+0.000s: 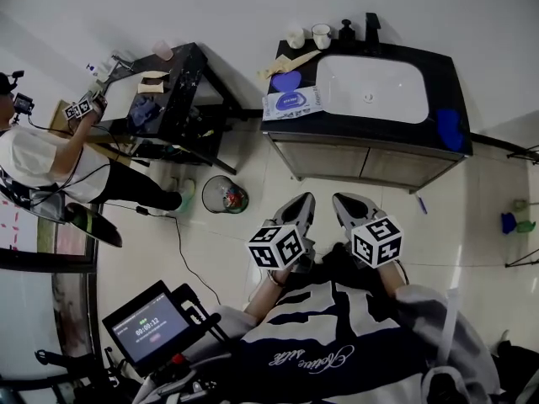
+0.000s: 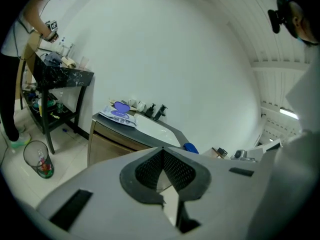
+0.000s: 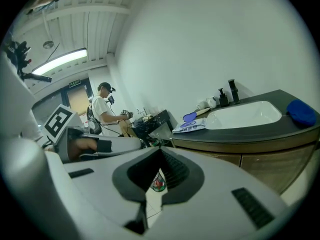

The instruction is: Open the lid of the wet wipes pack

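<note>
The wet wipes pack [image 1: 292, 103] lies on the dark vanity counter [image 1: 362, 129], left of the white sink [image 1: 370, 89]. Its purple lid [image 1: 286, 81] stands up at the pack's far side. The pack also shows in the left gripper view [image 2: 119, 116] and the right gripper view [image 3: 190, 126], far from both grippers. My left gripper [image 1: 301, 207] and right gripper [image 1: 344, 207] hang side by side over the floor, well short of the vanity. Both are shut with nothing held; their tips meet in the left gripper view [image 2: 162, 149] and the right gripper view [image 3: 160, 151].
A blue cloth [image 1: 449, 129] lies at the counter's right end, with cups [image 1: 321, 35] and a black faucet [image 1: 371, 29] at the back. A small bin [image 1: 224, 194] stands on the floor left of the vanity. Another person [image 1: 38, 154] works at a black table [image 1: 173, 91].
</note>
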### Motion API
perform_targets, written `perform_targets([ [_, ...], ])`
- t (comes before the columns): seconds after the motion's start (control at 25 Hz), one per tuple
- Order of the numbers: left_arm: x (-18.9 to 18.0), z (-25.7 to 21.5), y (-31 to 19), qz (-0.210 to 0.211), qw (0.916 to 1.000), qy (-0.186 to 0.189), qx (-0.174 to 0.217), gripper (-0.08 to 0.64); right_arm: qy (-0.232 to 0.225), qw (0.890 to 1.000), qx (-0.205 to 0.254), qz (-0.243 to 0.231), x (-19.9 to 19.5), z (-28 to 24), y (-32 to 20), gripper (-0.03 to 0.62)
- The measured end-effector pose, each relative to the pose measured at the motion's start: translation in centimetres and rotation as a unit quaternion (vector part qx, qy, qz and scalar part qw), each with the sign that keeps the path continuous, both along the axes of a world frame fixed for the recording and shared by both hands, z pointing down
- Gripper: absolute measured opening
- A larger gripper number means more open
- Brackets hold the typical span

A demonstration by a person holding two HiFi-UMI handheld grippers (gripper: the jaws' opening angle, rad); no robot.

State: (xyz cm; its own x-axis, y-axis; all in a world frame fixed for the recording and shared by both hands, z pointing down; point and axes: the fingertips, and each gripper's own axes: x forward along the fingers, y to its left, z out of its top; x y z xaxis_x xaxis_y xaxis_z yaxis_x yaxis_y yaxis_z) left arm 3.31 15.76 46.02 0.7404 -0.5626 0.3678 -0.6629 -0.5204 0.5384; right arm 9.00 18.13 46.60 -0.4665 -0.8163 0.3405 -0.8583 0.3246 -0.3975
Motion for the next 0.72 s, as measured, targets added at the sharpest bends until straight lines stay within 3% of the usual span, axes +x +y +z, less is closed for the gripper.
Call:
perform_targets([
  [0.44, -5.4, 0.7, -1.1, -0.042, 0.9990, -0.003, 0.014, -0.002, -0.005, 1.000, 0.005, -0.024, -4.2, 0.7, -1.2, 0.000],
  [0.72, -7.3, -1.2, -0.3, -0.009, 0.9992, -0.013, 0.038, -0.002, 0.008, 1.000, 0.002, -0.022, -7.1, -1.2, -0.9, 0.000],
])
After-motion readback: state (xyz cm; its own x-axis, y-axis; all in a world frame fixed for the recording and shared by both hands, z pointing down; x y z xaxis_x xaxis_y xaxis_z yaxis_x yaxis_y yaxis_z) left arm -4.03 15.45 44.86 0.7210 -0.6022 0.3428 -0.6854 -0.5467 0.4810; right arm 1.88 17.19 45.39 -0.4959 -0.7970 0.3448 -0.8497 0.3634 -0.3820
